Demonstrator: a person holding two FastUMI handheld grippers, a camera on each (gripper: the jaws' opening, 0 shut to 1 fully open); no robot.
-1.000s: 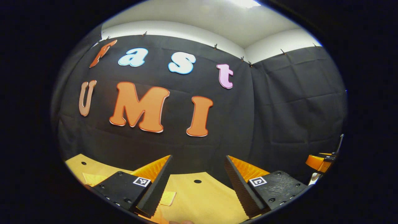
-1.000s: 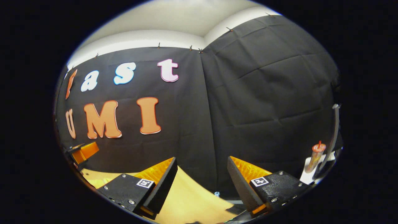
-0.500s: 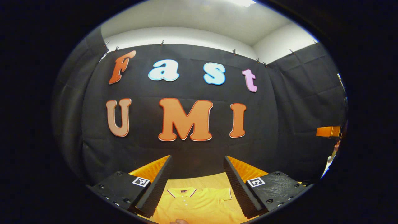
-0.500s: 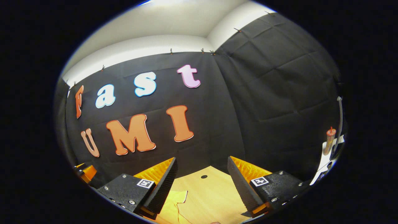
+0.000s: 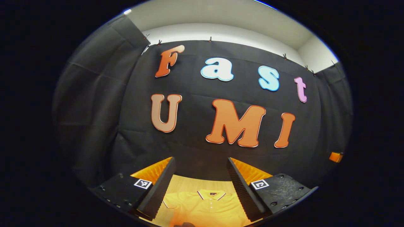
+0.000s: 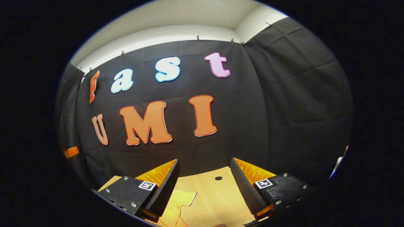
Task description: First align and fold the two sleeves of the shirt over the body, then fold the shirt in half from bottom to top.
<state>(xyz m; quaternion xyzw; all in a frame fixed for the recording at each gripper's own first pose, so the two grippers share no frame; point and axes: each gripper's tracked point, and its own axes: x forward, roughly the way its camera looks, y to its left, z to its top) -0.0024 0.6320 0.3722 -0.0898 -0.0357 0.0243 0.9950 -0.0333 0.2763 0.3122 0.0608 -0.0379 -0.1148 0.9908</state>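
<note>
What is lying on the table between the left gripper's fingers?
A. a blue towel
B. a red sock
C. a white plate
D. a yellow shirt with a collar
D: in the left gripper view, a yellow shirt with a collar and buttons lies flat on the wooden table, framed by the open left gripper.

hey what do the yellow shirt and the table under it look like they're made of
The yellow shirt looks like soft matte knit fabric, probably cotton or a blend: it has a ribbed collar with dark piping, a buttoned placket and lies limp. The table looks like light wood or wood laminate, smooth, with faint grain lines.
</note>
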